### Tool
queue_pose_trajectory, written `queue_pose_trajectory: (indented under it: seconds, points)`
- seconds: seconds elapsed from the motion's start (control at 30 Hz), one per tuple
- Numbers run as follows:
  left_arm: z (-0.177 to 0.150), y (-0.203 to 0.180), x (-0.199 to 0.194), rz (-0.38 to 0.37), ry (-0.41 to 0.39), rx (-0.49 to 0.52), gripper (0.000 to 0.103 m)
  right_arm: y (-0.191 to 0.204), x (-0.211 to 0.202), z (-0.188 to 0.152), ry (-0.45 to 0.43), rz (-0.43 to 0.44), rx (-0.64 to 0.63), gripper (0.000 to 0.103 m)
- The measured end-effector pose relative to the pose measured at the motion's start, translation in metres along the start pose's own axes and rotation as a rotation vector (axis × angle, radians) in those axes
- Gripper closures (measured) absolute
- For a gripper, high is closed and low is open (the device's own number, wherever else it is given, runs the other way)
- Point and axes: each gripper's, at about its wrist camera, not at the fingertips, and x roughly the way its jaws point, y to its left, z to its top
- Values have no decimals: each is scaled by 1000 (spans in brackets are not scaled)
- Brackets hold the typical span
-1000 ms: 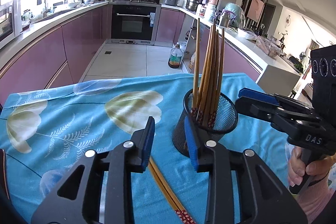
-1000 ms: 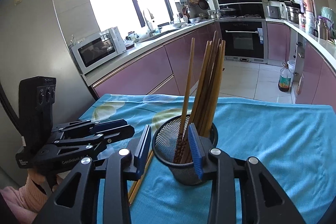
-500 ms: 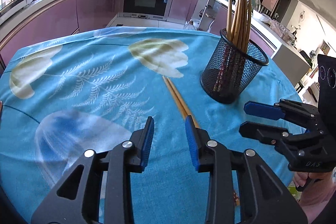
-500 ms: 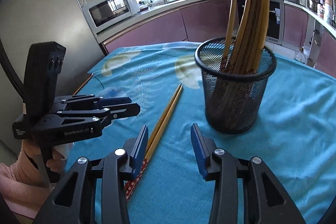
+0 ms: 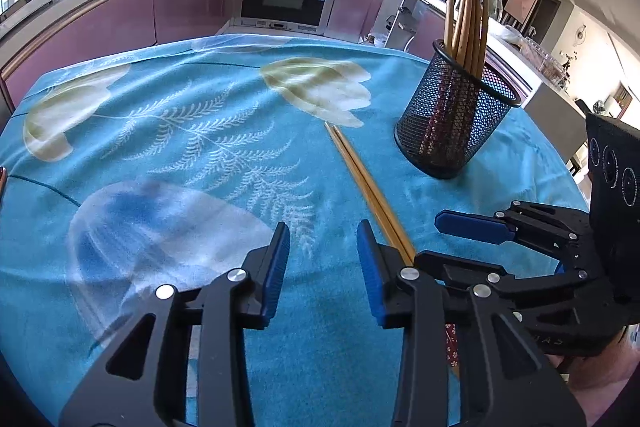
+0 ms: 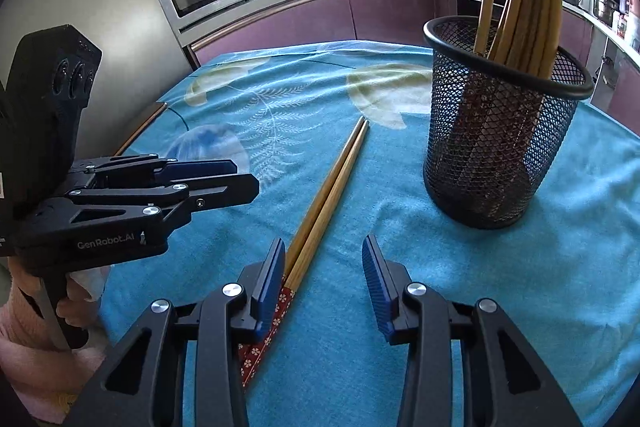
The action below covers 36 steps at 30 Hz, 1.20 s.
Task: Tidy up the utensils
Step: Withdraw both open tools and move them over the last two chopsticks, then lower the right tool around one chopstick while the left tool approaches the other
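Chopstick pair (image 6: pixel 326 195) on desk (image 6: pixel 440 287): light, stiff, slick; pinch mid-shaft. Left tool (image 5: pixel 323 259) just opened, right tool (image 6: pixel 324 279) part-open, both empty.

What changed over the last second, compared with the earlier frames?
Both hand-held grippers dropped from the mesh cup toward the loose chopstick pair on the tablecloth. The left hand-held gripper has just been opening, empty; the right hand-held gripper is open, holding nothing. Cup and pair stayed put.

Both tongs, left (image 5: pixel 323 259) and right (image 6: pixel 324 269), gape empty, tilted downward.
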Motion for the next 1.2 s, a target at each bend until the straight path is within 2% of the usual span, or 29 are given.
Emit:
queue_pose_trajectory:
  seconds: [0.47, 0.93, 1.2]
  points:
    - [-2, -5, 9, -21, 13, 13, 66, -6, 3, -1, 9, -43, 4, 67]
    - [-9, -36, 22, -69, 50, 112, 66, -26, -2, -1, 5, -48, 41, 69]
    - [-12, -47, 28, -10, 53, 157, 67, -28, -2, -1, 4, -39, 47, 69]
